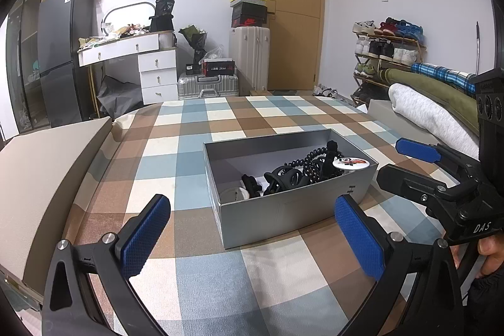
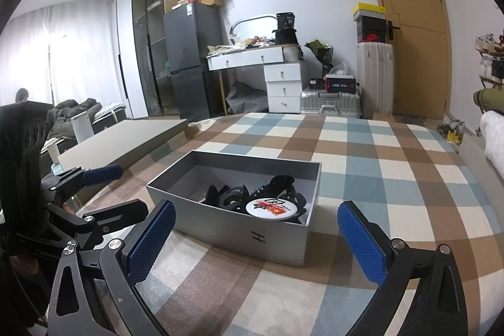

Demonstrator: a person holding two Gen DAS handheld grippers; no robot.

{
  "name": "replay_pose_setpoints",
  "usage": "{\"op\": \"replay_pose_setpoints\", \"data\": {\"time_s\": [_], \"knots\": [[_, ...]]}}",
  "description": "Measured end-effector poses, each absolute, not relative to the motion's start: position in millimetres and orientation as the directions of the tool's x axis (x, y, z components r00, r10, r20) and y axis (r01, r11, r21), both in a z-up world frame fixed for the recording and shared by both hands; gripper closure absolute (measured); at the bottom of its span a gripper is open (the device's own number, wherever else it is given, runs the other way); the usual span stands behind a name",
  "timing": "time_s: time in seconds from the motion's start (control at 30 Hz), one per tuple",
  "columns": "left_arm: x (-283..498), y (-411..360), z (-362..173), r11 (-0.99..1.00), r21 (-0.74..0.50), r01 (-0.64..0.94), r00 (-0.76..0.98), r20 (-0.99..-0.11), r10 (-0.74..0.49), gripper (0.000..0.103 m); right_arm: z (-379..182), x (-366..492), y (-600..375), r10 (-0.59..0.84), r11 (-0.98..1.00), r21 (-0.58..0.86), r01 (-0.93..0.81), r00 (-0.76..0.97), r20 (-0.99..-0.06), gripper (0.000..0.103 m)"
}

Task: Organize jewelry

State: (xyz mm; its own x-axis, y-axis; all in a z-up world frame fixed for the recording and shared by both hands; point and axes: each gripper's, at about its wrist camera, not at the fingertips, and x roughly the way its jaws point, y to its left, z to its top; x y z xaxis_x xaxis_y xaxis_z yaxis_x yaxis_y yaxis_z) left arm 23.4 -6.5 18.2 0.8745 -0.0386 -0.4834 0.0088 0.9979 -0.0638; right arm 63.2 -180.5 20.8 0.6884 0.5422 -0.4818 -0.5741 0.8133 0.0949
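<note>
A grey open box (image 1: 296, 210) sits on the checked cloth; it also shows in the right wrist view (image 2: 239, 225). Inside lie black hair claws (image 1: 283, 178), a black bead string (image 1: 310, 158), a round white badge with red print (image 1: 349, 162) and a white round item (image 1: 233, 194). The badge (image 2: 271, 207) and claws (image 2: 230, 197) show in the right wrist view too. My left gripper (image 1: 252, 236) is open and empty, just short of the box's near wall. My right gripper (image 2: 256, 241) is open and empty, at the box's right side.
A grey flat board (image 1: 47, 178) lies at the left edge of the cloth. Folded blankets (image 1: 434, 112) lie at the right. Beyond the cloth stand a dresser (image 1: 151, 71), suitcases (image 1: 249, 59), a shoe rack (image 1: 384, 52) and a door (image 1: 293, 11).
</note>
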Motion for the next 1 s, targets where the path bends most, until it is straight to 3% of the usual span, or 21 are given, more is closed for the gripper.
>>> {"op": "replay_pose_setpoints", "data": {"time_s": [1.0], "knots": [[22.6,-6.0,20.1,0.997,-0.08,0.016,0.878,-0.477,-0.052,0.001,21.0,63.1,-180.5,0.542,0.813,0.091,-0.576,0.688,-0.483,0.0]]}}
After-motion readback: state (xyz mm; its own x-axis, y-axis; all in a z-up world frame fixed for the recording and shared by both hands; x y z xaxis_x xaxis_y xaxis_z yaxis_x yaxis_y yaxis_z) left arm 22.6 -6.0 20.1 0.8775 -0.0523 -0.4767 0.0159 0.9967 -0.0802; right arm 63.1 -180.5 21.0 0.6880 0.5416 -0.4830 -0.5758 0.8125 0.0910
